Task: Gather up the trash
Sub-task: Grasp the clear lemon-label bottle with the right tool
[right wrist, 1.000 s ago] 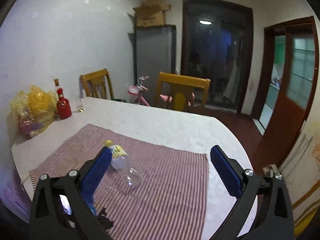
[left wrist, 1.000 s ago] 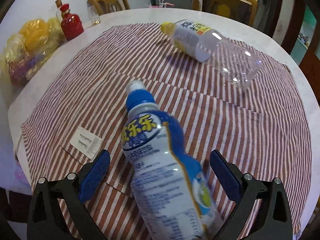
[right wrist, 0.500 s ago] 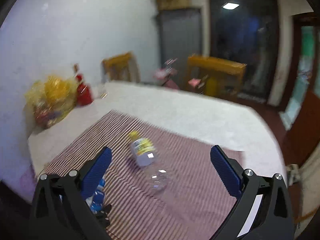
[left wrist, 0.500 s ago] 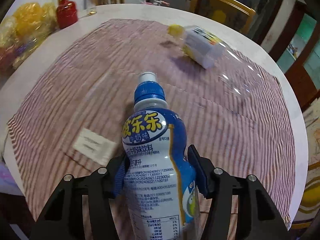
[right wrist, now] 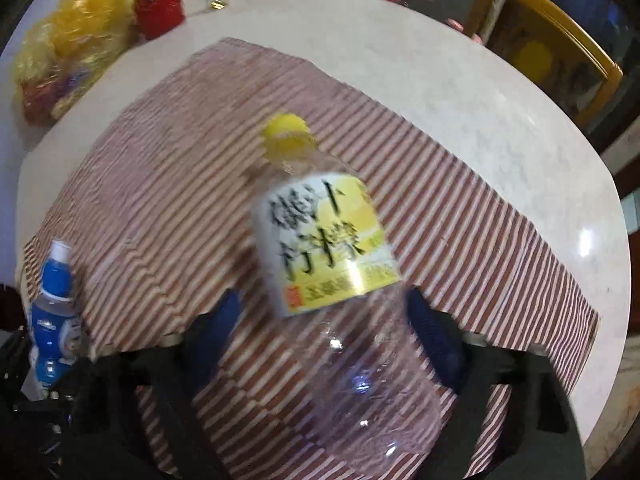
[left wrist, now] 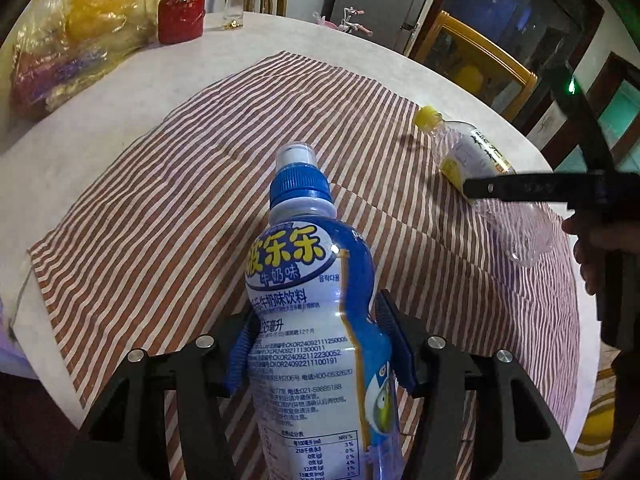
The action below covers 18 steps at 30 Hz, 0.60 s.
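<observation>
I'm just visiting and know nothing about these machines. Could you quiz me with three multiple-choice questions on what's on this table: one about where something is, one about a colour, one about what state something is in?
1. Where does the red bottle stand?
A. On the bare table top beyond the striped cloth
B. On the striped cloth
C. On a chair

2. What colour is the cap of the clear bottle?
A. Blue
B. Yellow
C. Red

3. What state are the left tongs in?
A. Wide open over the cloth
B. Shut on the blue bottle
C. Shut on nothing

Answers:
1. A: it stands on white table surface by the yellow bag, off the cloth.
2. B: a yellow cap shows at its neck in both views.
3. B: the blue pads press both sides of the bottle's body.
</observation>
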Motion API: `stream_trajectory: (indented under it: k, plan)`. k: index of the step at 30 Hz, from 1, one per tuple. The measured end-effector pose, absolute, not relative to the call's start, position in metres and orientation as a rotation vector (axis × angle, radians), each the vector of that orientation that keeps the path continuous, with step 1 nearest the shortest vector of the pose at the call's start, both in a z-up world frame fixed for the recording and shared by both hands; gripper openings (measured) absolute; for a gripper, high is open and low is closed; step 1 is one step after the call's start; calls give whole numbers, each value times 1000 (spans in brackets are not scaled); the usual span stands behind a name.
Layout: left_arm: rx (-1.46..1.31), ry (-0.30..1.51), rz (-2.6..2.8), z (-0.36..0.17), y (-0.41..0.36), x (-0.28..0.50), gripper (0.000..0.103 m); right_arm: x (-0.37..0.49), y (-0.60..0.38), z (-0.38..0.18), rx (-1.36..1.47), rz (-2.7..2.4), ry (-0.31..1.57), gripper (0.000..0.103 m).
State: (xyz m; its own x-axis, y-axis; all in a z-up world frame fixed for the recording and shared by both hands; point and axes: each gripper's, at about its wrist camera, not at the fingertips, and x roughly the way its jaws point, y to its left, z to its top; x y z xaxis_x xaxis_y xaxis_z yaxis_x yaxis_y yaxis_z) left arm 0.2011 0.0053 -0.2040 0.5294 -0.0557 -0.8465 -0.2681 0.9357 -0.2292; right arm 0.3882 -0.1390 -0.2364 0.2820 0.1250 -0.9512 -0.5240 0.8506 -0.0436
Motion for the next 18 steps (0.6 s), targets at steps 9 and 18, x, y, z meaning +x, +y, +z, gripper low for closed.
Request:
stream_trajectory:
  k: [9, 18]
  plan:
    - [-324, 995, 114, -202, 8, 204, 56, 384, -150, -251, -319, 422, 1274, 57]
    - [-291, 897, 89, -166, 6, 194, 56, 306, -185, -190, -72, 479, 1107, 55]
